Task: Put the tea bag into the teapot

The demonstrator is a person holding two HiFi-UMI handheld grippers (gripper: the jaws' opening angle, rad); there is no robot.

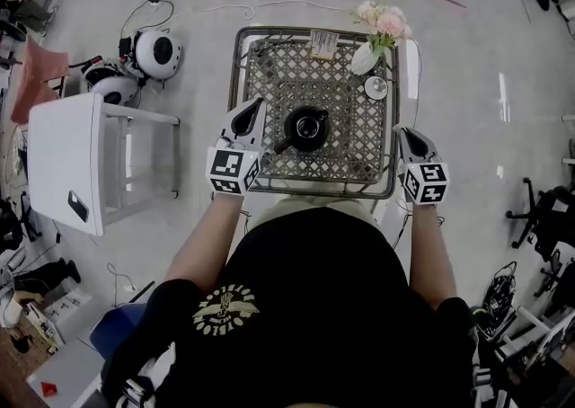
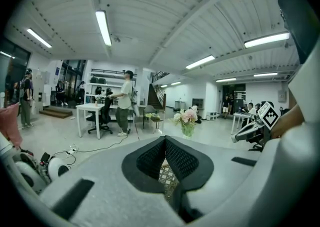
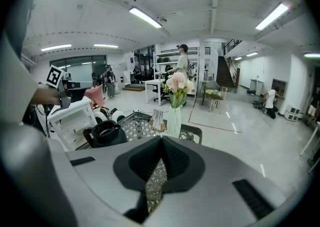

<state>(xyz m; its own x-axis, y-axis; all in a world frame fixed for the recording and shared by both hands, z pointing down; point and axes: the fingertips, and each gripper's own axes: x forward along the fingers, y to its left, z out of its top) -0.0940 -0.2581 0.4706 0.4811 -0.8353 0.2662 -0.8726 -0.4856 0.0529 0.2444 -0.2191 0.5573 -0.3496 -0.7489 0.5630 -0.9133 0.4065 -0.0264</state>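
My left gripper (image 1: 255, 108) and right gripper (image 1: 402, 132) had jaws pressed together, pinching nothing. The open black teapot (image 1: 305, 128) sat mid-frame between them on the lattice table (image 1: 359, 162), a paper packet (image 1: 323, 43) at its top edge.

Teapot (image 1: 305, 128) mid-table, bare lattice tabletop (image 1: 269, 83) around it, vase (image 1: 366, 57) blocking far-right corner

Left gripper (image 1: 255, 104) and right gripper (image 1: 402, 131): fingers closed, nothing held.
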